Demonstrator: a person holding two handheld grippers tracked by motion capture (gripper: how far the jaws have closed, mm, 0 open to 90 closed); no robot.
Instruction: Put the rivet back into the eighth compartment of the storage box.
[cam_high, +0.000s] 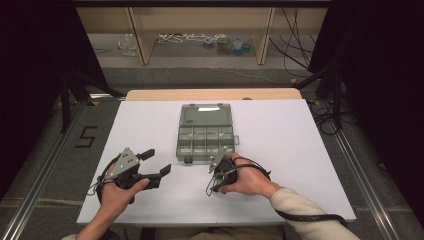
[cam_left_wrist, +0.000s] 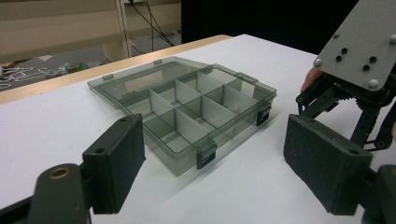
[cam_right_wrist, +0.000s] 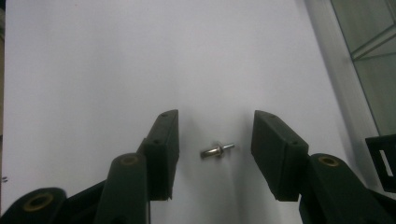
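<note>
A small silver pin (cam_right_wrist: 216, 150) lies on the white table (cam_high: 280, 150), between the jaws of my right gripper (cam_right_wrist: 215, 135). Both pads stand clear of the pin, so this gripper is open. Seen from above, my right gripper (cam_high: 217, 174) points down at the table just in front of the near right corner of a clear grey compartment box (cam_high: 205, 132). The box (cam_left_wrist: 187, 107) lies open with its lid flat behind it, and its compartments look empty. My left gripper (cam_high: 159, 161) hovers left of the box, open and holding nothing, with its wide-set jaws (cam_left_wrist: 212, 140) aimed at the box front.
The box's edge (cam_right_wrist: 369, 56) and a black latch (cam_right_wrist: 383, 163) lie close on the right of the right gripper. A wooden strip (cam_high: 212, 94) borders the table's far edge. Beyond it stands a shelf with cables (cam_high: 200, 40) on the floor. White surface lies bare on both sides of the box.
</note>
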